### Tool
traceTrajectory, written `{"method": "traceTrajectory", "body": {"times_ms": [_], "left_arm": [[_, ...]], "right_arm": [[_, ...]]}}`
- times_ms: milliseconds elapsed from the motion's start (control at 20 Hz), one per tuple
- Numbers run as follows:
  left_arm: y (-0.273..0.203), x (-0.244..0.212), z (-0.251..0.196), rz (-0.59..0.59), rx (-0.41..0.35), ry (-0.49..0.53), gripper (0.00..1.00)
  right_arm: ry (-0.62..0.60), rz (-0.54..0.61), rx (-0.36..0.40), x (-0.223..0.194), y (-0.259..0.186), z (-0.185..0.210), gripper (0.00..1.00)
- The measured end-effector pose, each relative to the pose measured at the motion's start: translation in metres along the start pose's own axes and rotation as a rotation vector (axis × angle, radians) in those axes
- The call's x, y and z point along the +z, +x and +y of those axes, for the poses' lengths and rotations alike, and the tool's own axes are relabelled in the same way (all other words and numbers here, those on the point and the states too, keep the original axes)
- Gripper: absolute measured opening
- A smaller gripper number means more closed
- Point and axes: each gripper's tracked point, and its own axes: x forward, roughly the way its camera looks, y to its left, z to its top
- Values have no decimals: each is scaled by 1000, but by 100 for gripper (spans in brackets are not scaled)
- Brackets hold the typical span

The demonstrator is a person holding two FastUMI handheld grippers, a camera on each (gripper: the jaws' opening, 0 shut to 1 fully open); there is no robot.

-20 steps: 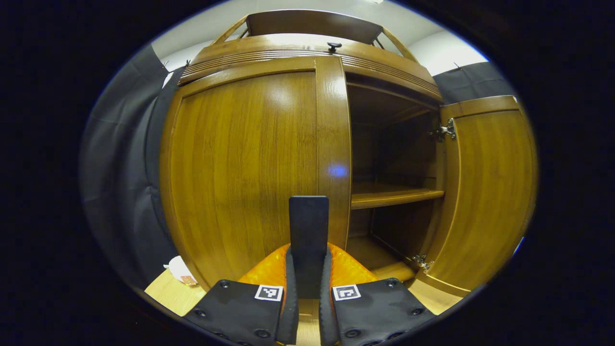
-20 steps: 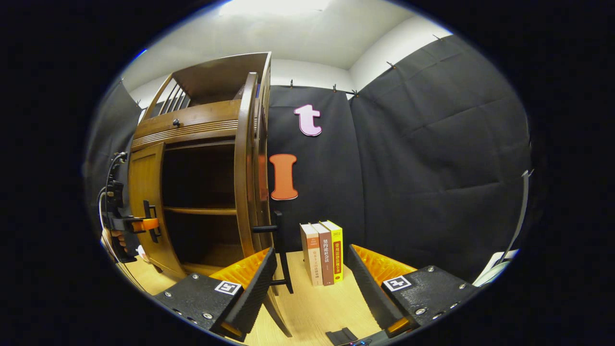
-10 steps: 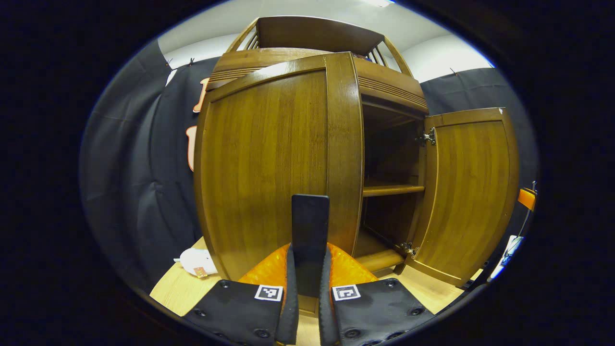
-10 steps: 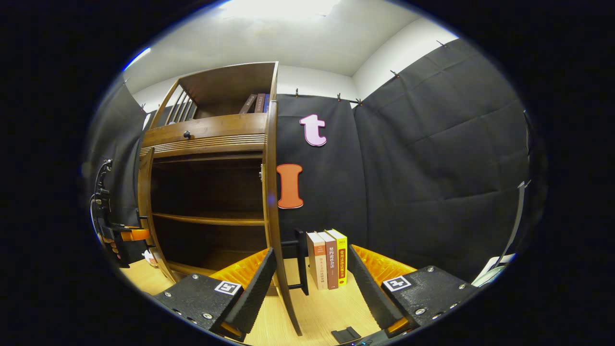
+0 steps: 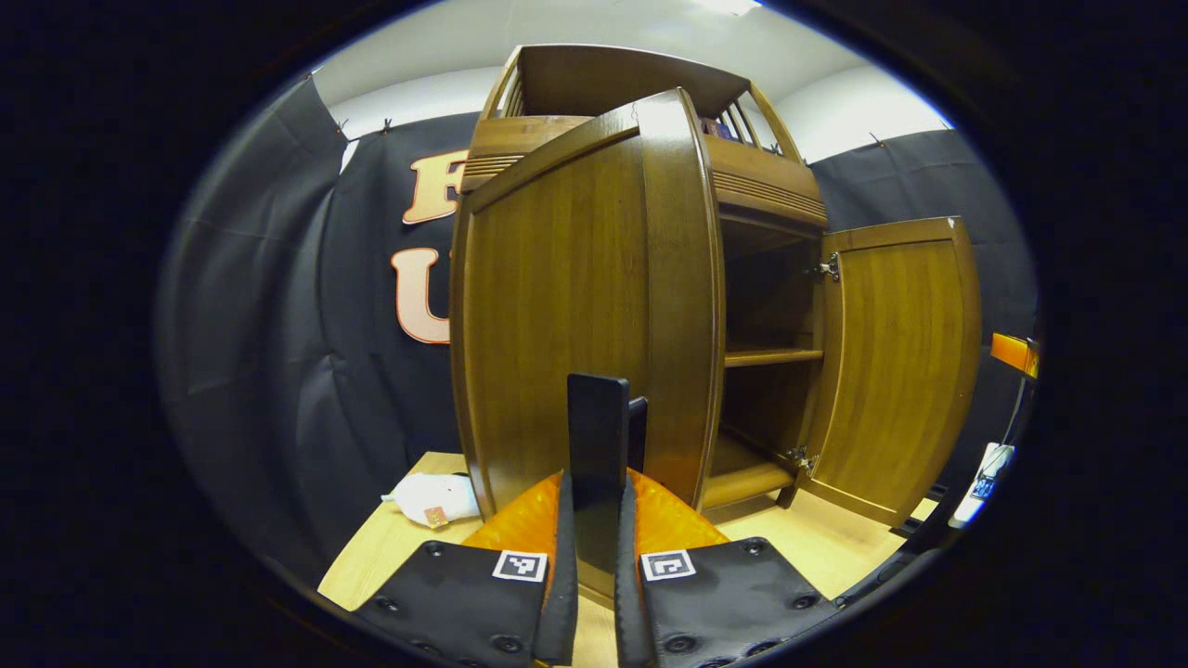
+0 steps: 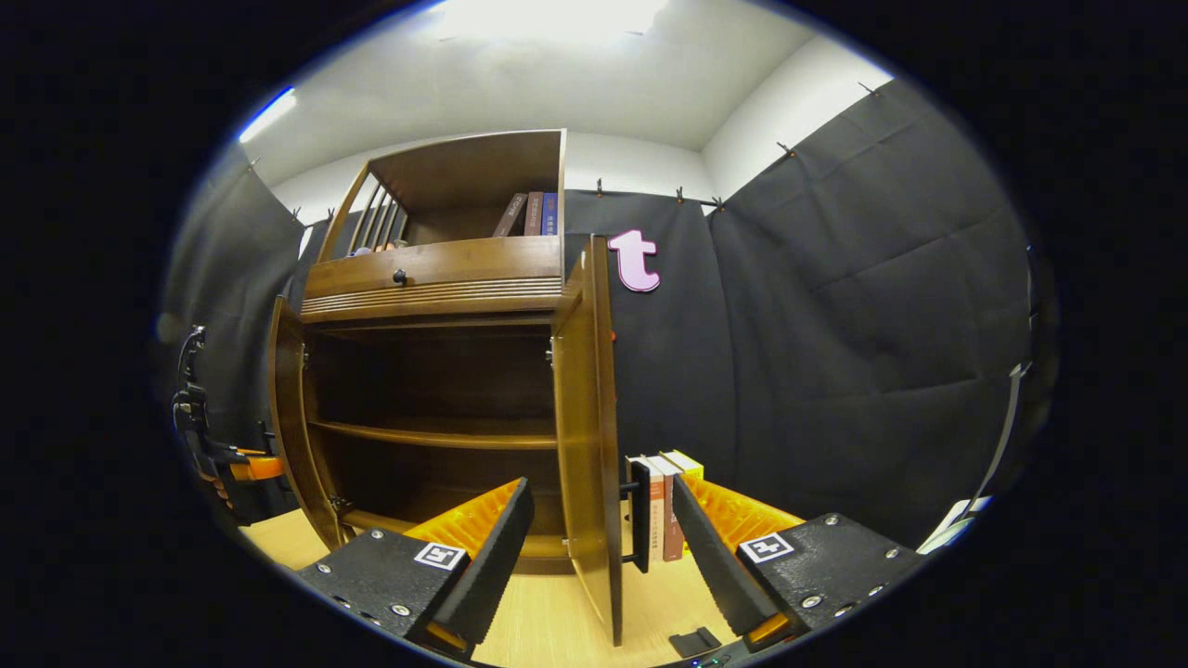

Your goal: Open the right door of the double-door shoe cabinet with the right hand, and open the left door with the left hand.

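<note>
I judge the task nearly finished. In the right gripper view the shoe cabinet (image 6: pixel 436 371) stands in the left half of the frame with both doors swung out: the right door (image 6: pixel 589 436) edge-on at centre, the left door (image 6: pixel 288 417) at the far left. My right gripper (image 6: pixel 594 543) sits at the bottom with its jaws wide apart, holding nothing; the right door's black handle (image 6: pixel 640 515) hangs in the gap between them, untouched as far as I can tell.

In the left gripper view my left gripper (image 5: pixel 597 520) has its jaws together, clamped on the left door's black handle (image 5: pixel 599 436) at lower centre. What remains, I think, is letting go of that handle.

The left gripper view gives me the left door's outer face, the right door's inner face with hinges at right, and a white soft toy (image 5: pixel 432 498) on the table (image 5: pixel 390 557). The right gripper view gives the drawer knob (image 6: pixel 399 276), books (image 6: pixel 664 506) beside the cabinet, and my other gripper at far left.
</note>
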Motion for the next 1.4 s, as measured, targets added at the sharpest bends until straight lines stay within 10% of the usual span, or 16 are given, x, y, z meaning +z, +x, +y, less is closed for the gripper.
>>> {"method": "traceTrajectory", "body": {"times_ms": [550, 1400], "left_arm": [[-36, 1, 61, -9, 118, 62, 9], [-46, 0, 94, -1, 85, 32, 10]], "right_arm": [[3, 1, 51, 5, 6, 33, 92], [-13, -5, 98, 14, 8, 65, 99]]}}
